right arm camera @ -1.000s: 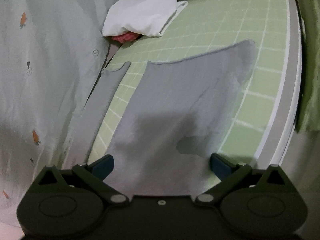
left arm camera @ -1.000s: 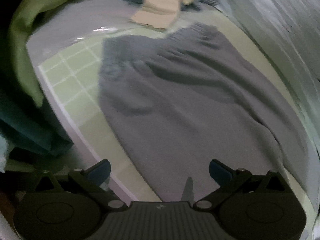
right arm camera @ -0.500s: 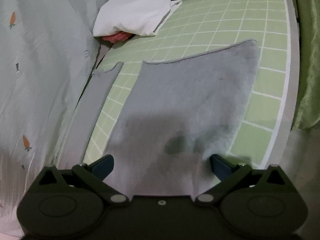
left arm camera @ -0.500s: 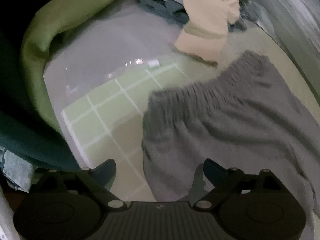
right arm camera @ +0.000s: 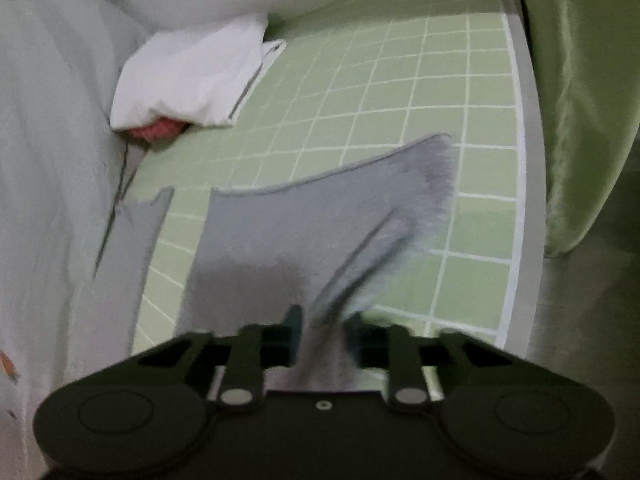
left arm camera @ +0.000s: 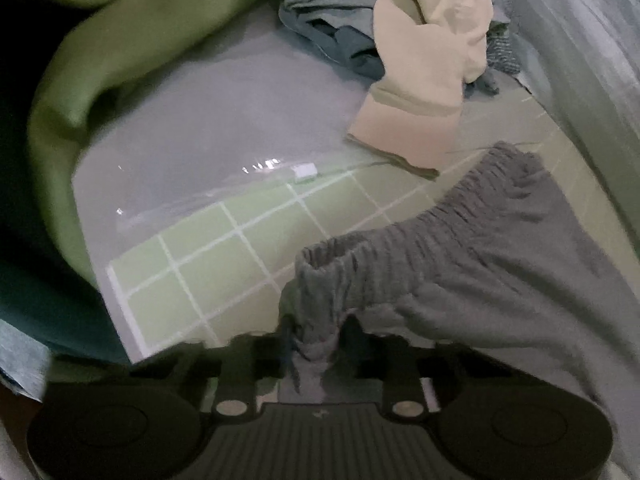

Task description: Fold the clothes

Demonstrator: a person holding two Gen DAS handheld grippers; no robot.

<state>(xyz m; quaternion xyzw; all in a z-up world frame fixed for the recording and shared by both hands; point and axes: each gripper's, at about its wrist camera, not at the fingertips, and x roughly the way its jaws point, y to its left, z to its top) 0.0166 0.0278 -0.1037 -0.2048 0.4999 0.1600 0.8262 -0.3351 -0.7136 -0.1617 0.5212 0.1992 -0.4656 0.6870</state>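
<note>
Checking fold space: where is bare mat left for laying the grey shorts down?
Bare grid mat lies between the white cloth, grey shorts and green fabric. Another patch sits left of the waistband. The clothes pile crowds the far corner.

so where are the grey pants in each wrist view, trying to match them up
Left wrist: grey pants fill the lower right, waistband pinched in the left gripper.
Right wrist: a leg runs from the centre down to the right gripper, which pinches it.
Shared landmark: the green grid mat.
</note>
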